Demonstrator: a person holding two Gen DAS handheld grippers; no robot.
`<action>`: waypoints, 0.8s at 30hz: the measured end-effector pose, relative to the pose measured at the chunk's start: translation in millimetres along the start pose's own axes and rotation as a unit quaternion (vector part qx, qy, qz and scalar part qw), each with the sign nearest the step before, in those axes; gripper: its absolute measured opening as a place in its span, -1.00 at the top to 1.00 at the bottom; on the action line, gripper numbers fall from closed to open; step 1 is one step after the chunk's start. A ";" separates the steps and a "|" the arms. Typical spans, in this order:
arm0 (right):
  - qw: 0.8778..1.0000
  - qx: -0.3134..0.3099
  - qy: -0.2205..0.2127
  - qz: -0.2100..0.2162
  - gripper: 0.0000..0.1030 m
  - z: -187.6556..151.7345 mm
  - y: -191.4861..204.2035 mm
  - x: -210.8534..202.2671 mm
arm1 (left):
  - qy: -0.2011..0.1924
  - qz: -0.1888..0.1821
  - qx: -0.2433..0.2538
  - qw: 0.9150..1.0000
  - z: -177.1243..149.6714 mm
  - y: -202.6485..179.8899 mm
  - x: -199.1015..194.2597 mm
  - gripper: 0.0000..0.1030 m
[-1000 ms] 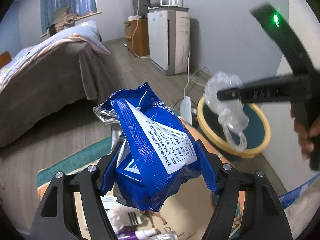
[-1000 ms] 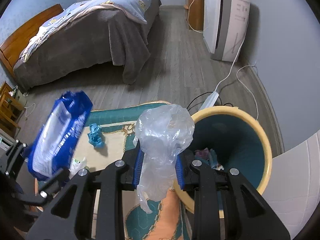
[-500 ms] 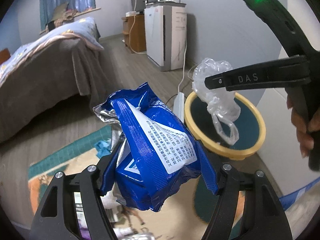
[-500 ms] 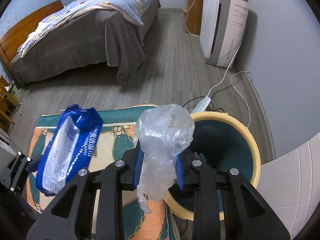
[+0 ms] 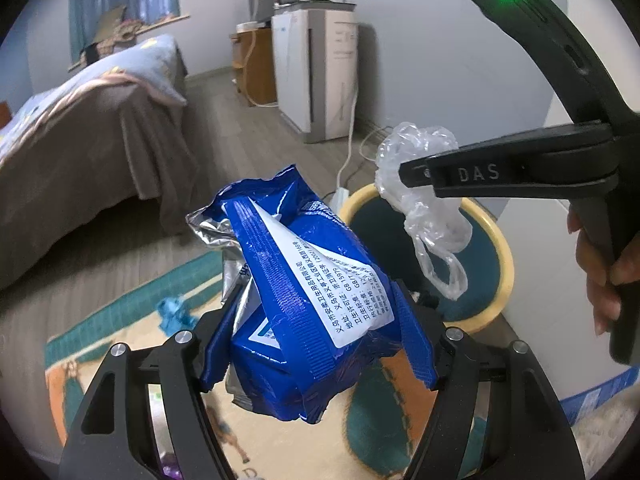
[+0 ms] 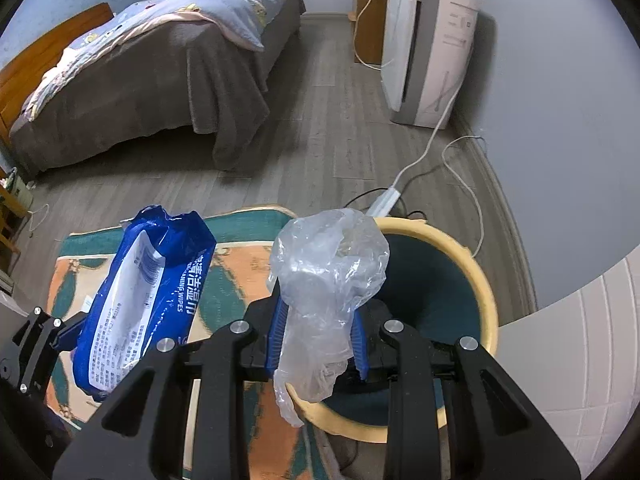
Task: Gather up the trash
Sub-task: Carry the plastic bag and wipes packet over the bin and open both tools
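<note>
My left gripper [image 5: 316,344] is shut on a blue wet-wipes pack [image 5: 304,296] and holds it in the air over the rug. The pack also shows in the right wrist view [image 6: 148,300], left of my right gripper. My right gripper [image 6: 318,336] is shut on a crumpled clear plastic bag [image 6: 328,280], which hangs above the near left rim of the yellow-rimmed teal trash bin [image 6: 486,292]. In the left wrist view the bag [image 5: 424,200] hangs over the bin [image 5: 506,264], to the right of the pack.
A patterned rug [image 6: 236,264] lies under both grippers, with a scrap of blue trash [image 5: 172,312] on it. A power strip and cords [image 6: 384,200] lie behind the bin. A bed [image 6: 160,60] stands to the left, a white appliance [image 6: 428,48] by the wall.
Both grippers have moved toward the bin with their loads still held. The bin now sits closer and lower under the plastic bag.
</note>
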State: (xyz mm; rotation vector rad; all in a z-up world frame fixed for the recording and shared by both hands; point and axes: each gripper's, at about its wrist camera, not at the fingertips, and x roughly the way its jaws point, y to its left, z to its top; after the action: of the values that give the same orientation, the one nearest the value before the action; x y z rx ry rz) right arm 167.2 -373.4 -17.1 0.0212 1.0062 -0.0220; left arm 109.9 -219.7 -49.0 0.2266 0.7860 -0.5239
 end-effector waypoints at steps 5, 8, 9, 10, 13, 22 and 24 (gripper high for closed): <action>1.000 0.011 0.009 -0.017 0.47 -1.5 -24.2 4.3 | -0.003 -0.015 0.026 1.000 12.6 -24.9 8.5 -0.39; 0.999 0.022 0.016 -0.035 0.47 -3.9 -42.4 8.2 | -0.005 -0.022 0.039 0.999 18.3 -35.2 13.7 -0.39; 0.999 0.025 0.017 -0.041 0.47 -5.0 -46.9 8.9 | -0.003 -0.026 0.042 0.999 20.7 -38.8 17.2 -0.39; 0.998 0.030 0.019 -0.051 0.47 -6.0 -53.5 10.3 | 0.000 -0.031 0.045 0.999 22.9 -42.2 21.5 -0.39; 0.996 0.045 0.024 -0.077 0.47 -10.2 -68.1 13.5 | 0.006 -0.040 0.051 0.998 25.5 -48.1 32.2 -0.39; 0.989 0.085 0.008 -0.121 0.47 -12.5 -89.6 7.9 | 0.003 -0.043 0.073 0.996 37.2 -67.2 58.3 -0.42; 0.988 0.090 0.003 -0.124 0.46 -11.7 -90.6 4.6 | -0.012 -0.045 0.075 0.996 42.1 -69.5 57.1 -0.46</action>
State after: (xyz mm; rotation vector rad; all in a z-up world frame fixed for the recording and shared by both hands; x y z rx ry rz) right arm 157.3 -463.7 -27.9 0.0605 1.0056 -0.3405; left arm 132.6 -315.6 -61.4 0.3238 0.7371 -0.6708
